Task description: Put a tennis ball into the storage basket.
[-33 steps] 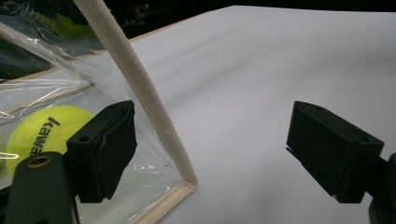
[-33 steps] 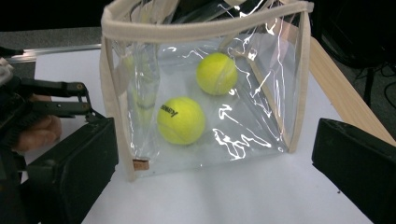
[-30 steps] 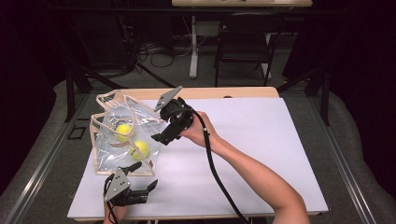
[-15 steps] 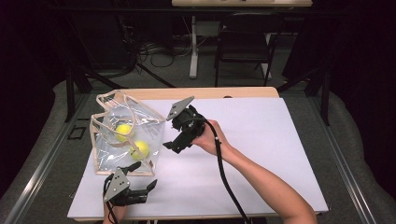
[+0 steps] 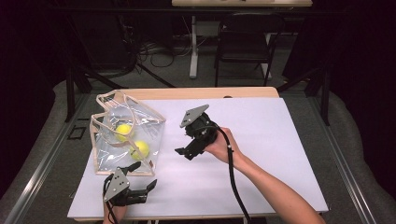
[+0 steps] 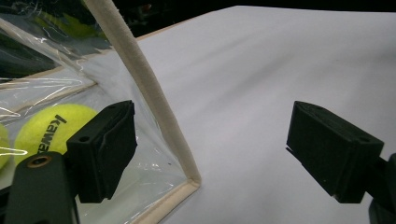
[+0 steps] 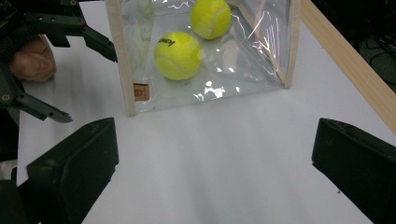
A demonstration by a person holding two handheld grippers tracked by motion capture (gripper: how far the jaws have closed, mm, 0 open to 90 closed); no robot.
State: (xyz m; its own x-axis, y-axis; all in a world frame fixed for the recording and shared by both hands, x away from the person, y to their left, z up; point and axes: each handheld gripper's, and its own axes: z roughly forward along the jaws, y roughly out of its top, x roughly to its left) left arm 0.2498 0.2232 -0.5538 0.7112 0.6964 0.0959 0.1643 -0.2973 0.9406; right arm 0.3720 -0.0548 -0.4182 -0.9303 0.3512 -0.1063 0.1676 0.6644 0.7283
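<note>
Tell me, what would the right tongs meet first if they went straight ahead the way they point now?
Probably the clear bag. The right tongs are open and aimed at its near wall, with bare table between. Two balls lie behind that wall.

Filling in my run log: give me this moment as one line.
left gripper: open, at bag corner | right gripper: open, empty, over table | clear bag: two tennis balls inside
</note>
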